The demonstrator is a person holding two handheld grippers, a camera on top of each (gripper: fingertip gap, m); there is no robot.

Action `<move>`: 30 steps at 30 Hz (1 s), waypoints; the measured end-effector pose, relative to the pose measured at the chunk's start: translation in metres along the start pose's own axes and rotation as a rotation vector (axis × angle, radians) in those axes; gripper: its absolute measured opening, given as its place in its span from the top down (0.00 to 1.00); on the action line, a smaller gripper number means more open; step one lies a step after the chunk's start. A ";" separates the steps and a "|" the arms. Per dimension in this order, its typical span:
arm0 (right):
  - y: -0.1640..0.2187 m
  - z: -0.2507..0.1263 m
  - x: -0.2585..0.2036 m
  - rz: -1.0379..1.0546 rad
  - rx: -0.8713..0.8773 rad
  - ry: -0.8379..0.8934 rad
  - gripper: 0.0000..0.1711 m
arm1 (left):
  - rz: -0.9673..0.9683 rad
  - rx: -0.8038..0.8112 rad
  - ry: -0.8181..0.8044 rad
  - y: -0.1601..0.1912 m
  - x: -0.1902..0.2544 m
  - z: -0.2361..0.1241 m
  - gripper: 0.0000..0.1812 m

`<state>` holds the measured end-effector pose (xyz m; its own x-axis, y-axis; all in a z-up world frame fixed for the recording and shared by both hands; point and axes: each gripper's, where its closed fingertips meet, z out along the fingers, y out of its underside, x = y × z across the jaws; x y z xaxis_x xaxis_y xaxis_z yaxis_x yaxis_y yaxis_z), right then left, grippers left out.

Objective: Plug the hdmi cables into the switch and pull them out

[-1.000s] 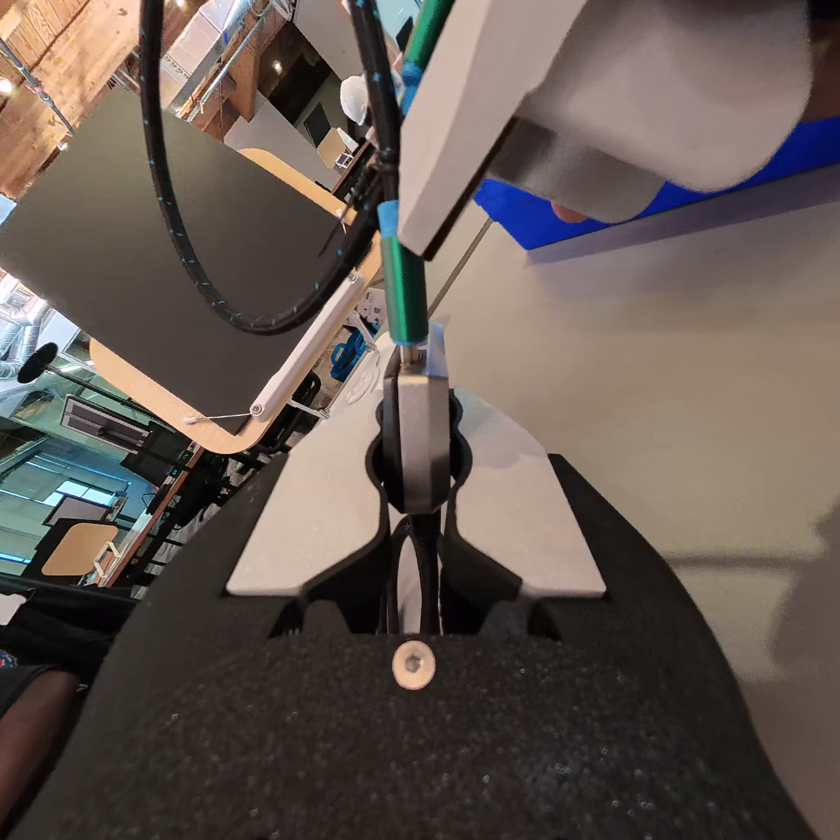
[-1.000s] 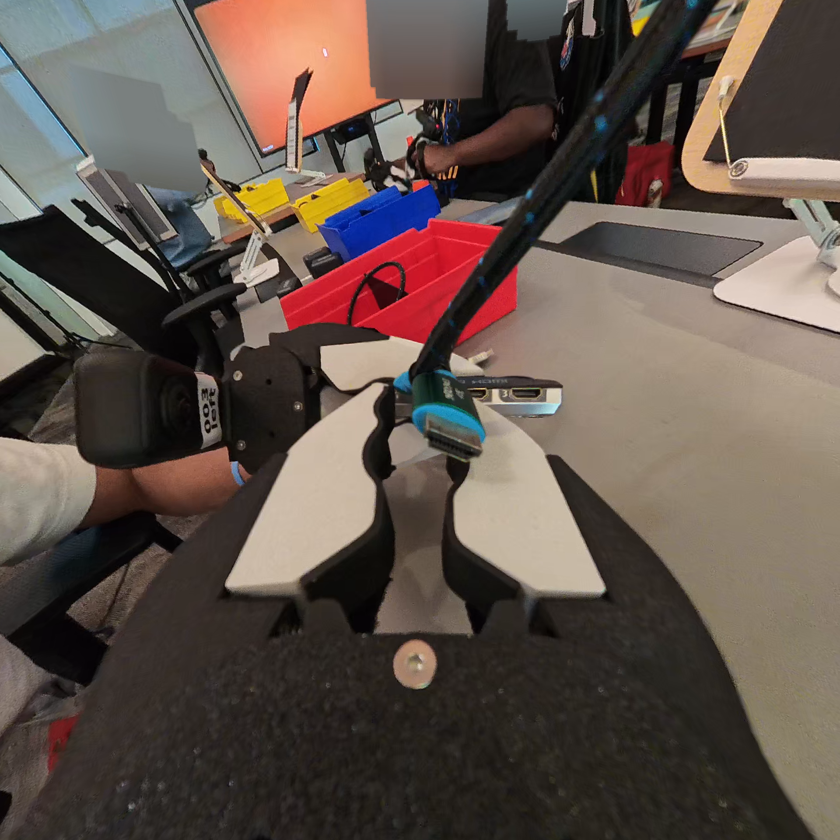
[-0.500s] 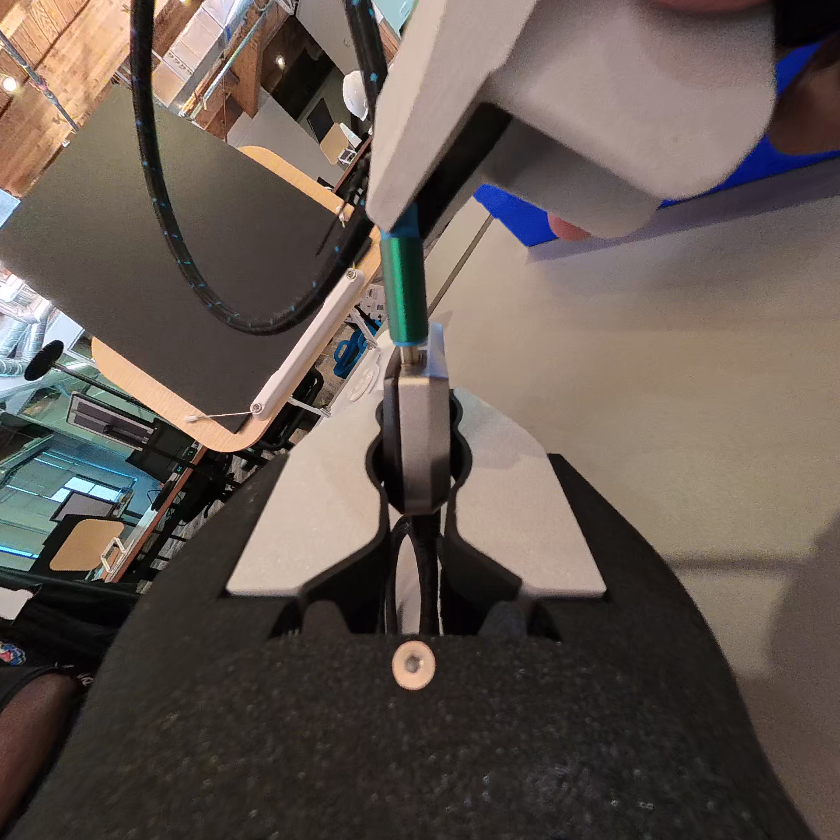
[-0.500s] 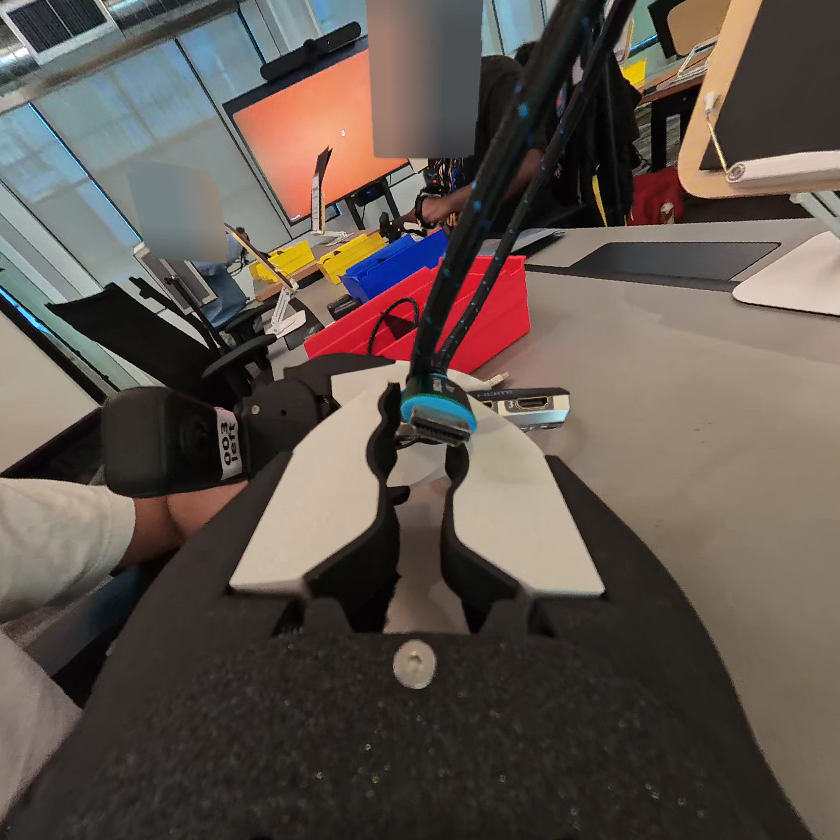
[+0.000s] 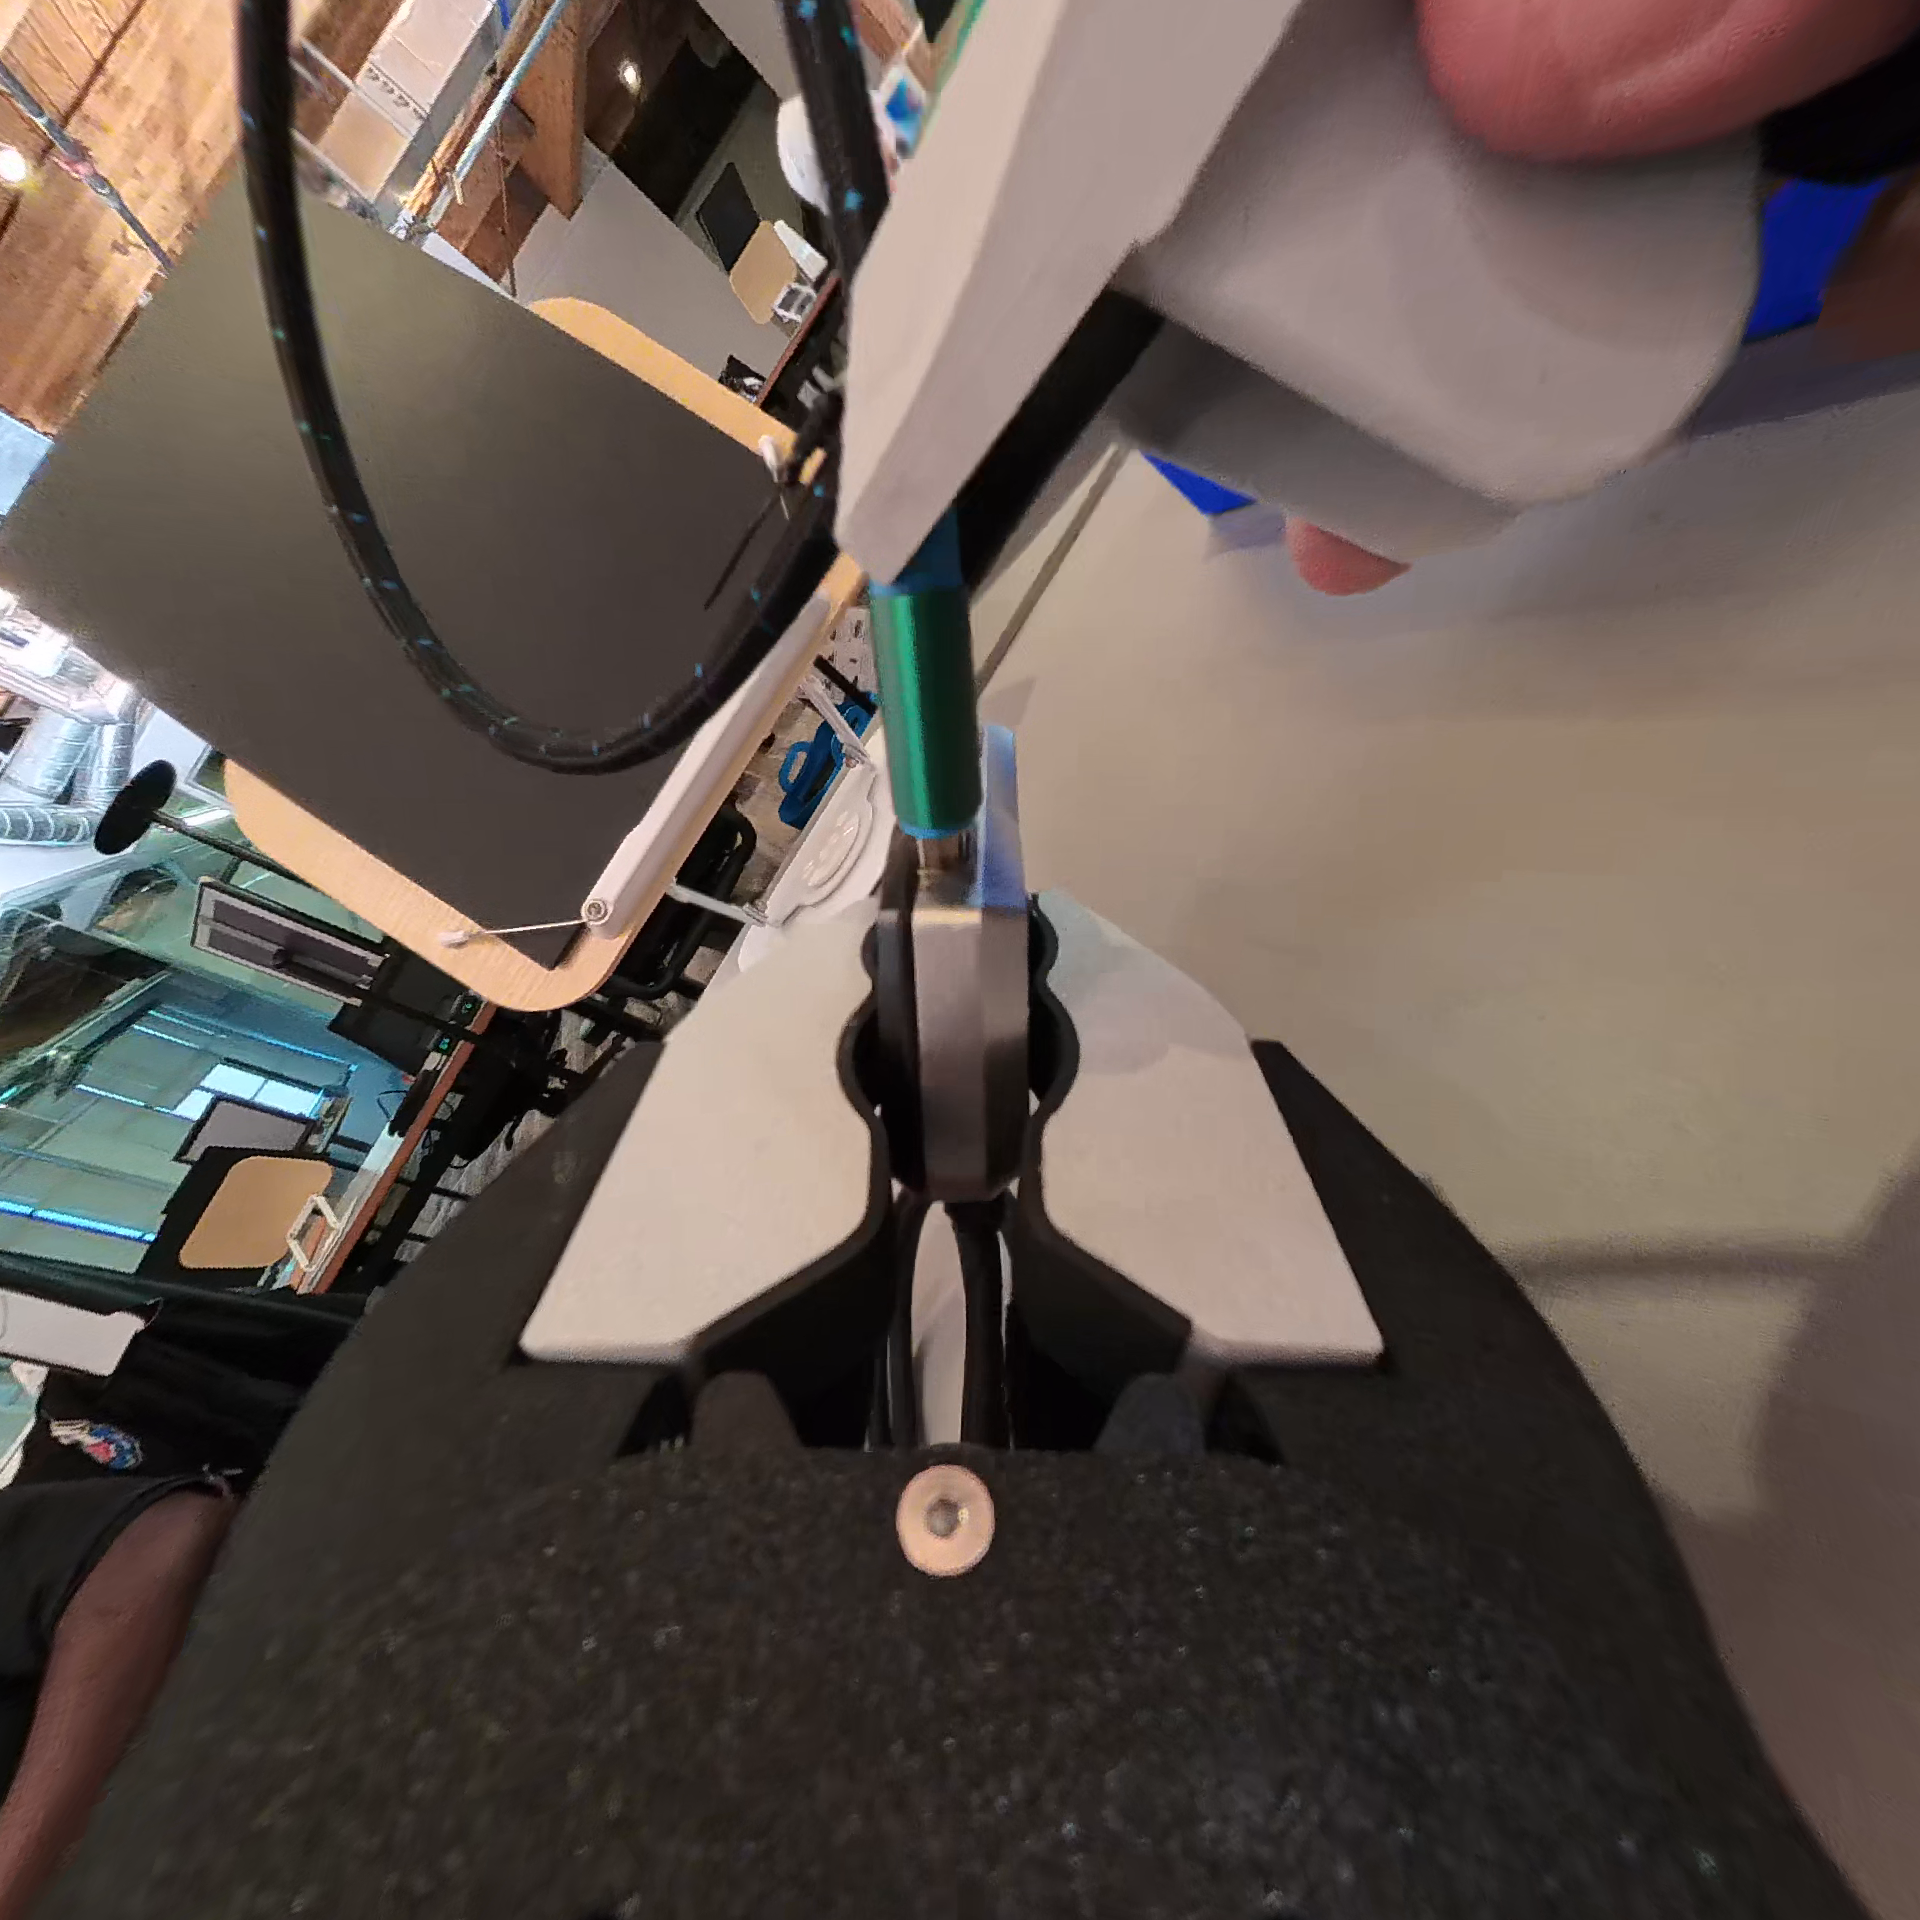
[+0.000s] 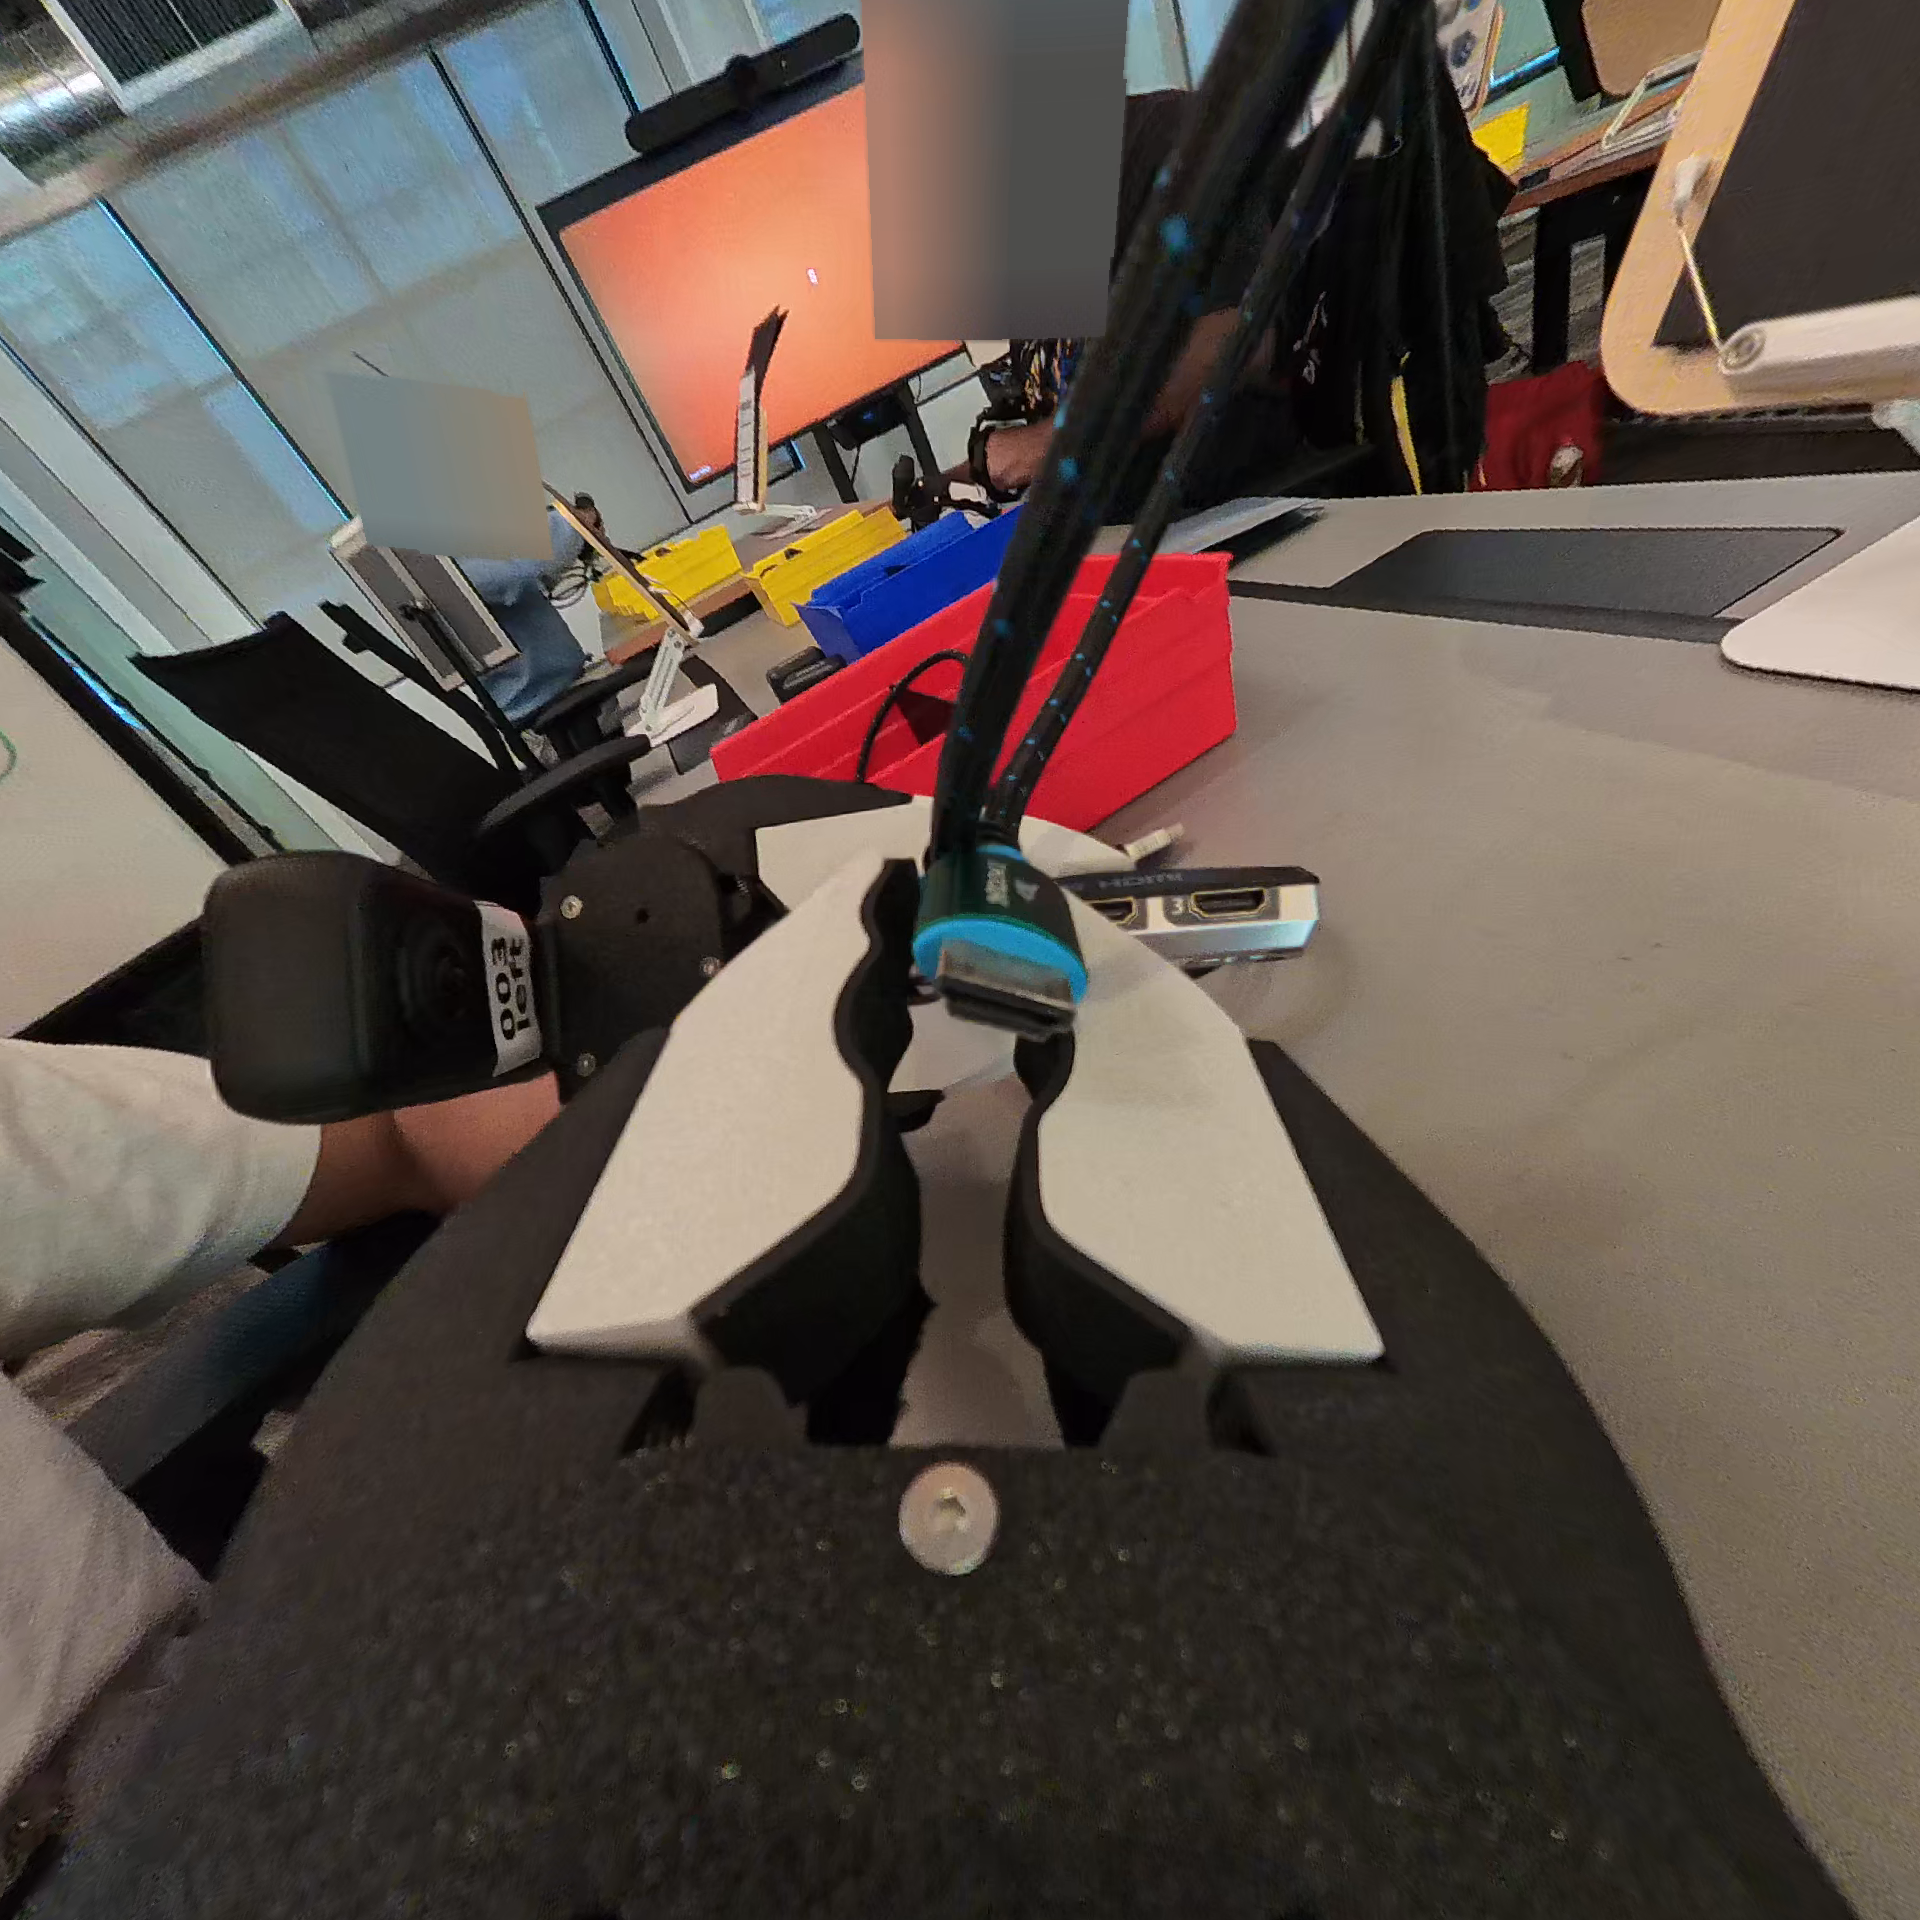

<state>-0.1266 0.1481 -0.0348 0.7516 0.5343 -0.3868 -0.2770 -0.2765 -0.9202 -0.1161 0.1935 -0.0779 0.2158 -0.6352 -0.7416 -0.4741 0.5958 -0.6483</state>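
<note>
Grey metal fills the middle of the left wrist view: the HDMI switch [image 5: 961, 1049], seen edge-on, is clamped between the two fingers of the left gripper [image 5: 956, 1039]. A green HDMI plug [image 5: 920, 717] is seated in the far end of the switch. Its black braided cable [image 5: 312, 416] with blue flecks loops away to the upper left. Another gripper's pale fingers [image 5: 1299, 239] close in from the top right around the cable just above the green plug, with a person's fingertip [image 5: 1621, 62] behind them. The pale grey bench [image 5: 1455, 831] lies to the right.

From the right wrist view, the right gripper [image 6: 961, 997] has its fingers parted a little, with a second HDMI plug [image 6: 997, 940], dark green with a blue rim, sitting at their tips. Whether the fingers actually pinch this plug cannot be told. Two braided cables [image 6: 1049, 623] rise from it toward the top of the frame. Just beyond, the switch [image 6: 1205, 914] shows open ports along its long side and is held by the left gripper [image 6: 831, 862], which comes in from the left on a person's arm in a white sleeve [image 6: 125, 1164]. A red bin [image 6: 1091, 675] stands on the bench behind, with blue and yellow bins farther back.
</note>
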 end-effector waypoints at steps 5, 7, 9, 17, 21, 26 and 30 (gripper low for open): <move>0.007 0.008 -0.006 -0.099 -0.049 0.055 0.89 | 0.007 -0.032 -0.014 0.003 -0.002 0.002 0.90; 0.005 0.010 -0.005 -0.170 -0.051 0.101 0.89 | -0.010 -0.032 0.001 0.003 -0.001 0.002 0.89; 0.000 0.011 -0.005 -0.190 -0.056 0.107 0.89 | -0.032 -0.021 0.006 0.002 -0.004 0.001 0.89; -0.019 0.003 0.000 0.053 0.042 -0.041 0.90 | -0.026 0.133 -0.012 -0.011 -0.010 -0.007 0.88; -0.020 -0.004 0.006 0.113 0.091 -0.050 0.91 | -0.112 0.116 0.074 -0.011 -0.002 -0.007 0.88; -0.023 -0.008 0.008 0.104 0.103 -0.034 0.92 | -0.111 0.113 0.080 -0.012 -0.002 -0.007 0.88; -0.019 -0.003 0.010 0.152 0.117 -0.041 0.91 | -0.081 0.089 0.070 -0.010 0.001 -0.006 0.88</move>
<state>-0.1115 0.1562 -0.0212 0.6711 0.5263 -0.5221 -0.4552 -0.2632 -0.8506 -0.1158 0.1838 -0.0710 0.1883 -0.7142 -0.6742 -0.3795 0.5802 -0.7206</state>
